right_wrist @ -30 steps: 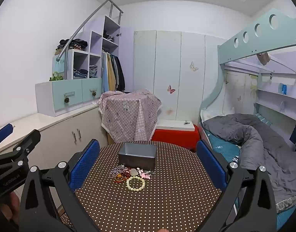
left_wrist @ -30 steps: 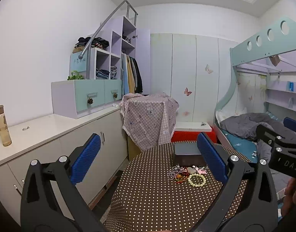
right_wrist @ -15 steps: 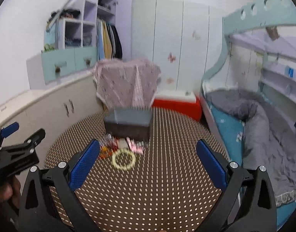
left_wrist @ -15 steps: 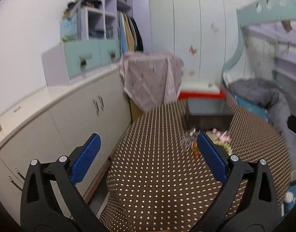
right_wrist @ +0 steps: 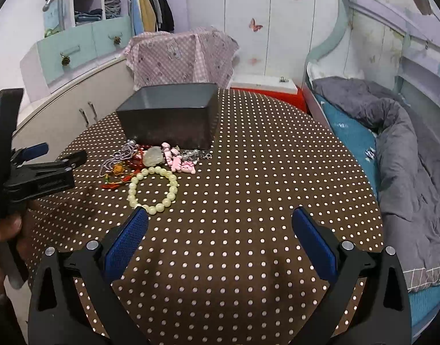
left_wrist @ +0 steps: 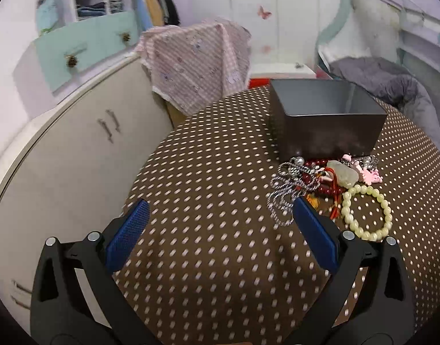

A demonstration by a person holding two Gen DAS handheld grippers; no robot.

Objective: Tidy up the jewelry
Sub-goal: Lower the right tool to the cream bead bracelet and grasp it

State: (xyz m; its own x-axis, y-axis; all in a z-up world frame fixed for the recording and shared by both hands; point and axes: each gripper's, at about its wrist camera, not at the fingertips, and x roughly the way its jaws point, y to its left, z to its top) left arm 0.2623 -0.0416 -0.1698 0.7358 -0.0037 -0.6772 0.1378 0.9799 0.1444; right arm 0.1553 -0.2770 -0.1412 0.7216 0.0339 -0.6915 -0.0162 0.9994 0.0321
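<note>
The pale bead bracelet (right_wrist: 152, 190) is seen lying flat on the bench (right_wrist: 248, 201), just ahead of the left finger of the right gripper (right_wrist: 220, 231), which is held wide and empty. The left gripper (left_wrist: 218, 224), also wide and empty, has the jewelry heap (left_wrist: 311, 181) ahead of its right finger, with the grey box (left_wrist: 326, 120) behind the heap.

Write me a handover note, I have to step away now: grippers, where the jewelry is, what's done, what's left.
Left gripper: open, empty, over the table.
Right gripper: open, empty, beside the pale bead bracelet.
Jewelry pile (silver chain, red beads, pink charms, pale stone) lies on the cloth in front of the grey box.
Done: nothing visibly in the box.
Left: move every piece into it.
</note>
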